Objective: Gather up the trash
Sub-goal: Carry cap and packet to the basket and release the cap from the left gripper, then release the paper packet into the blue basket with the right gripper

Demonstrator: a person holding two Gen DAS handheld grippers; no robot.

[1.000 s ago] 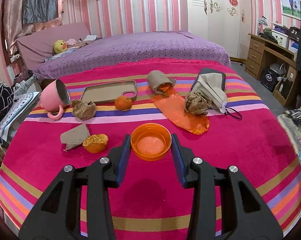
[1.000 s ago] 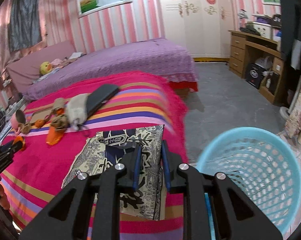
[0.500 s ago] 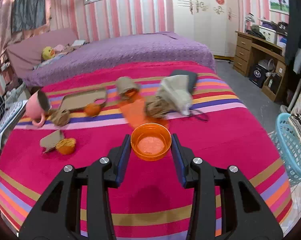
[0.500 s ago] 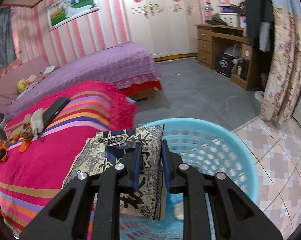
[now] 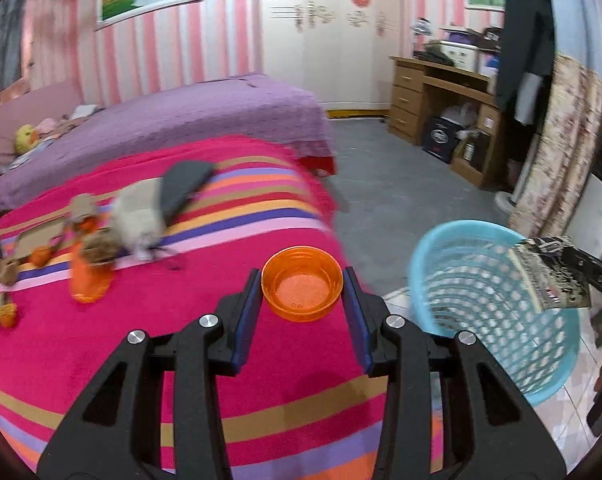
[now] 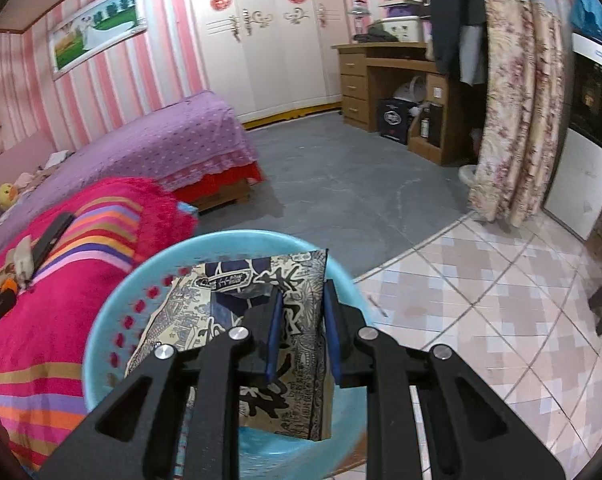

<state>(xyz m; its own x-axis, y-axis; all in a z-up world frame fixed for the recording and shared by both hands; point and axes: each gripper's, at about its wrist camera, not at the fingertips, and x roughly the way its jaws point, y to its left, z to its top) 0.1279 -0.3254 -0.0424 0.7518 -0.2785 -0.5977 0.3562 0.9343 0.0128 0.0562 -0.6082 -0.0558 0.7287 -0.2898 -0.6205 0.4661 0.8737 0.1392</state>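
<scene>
Bed (image 5: 101, 360) with pink striped blanket, blue basket (image 5: 497, 312) on tile floor beside it; left gripper (image 5: 303, 292) fingers clamped on orange bowl (image 5: 301, 288), right gripper (image 6: 301, 332) fingers clamped on printed paper bag (image 6: 261, 292) above basket

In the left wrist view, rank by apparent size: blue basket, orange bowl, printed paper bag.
1. Blue basket
2. Orange bowl, though nearness to the camera inflates it
3. Printed paper bag, partly cut off
</scene>
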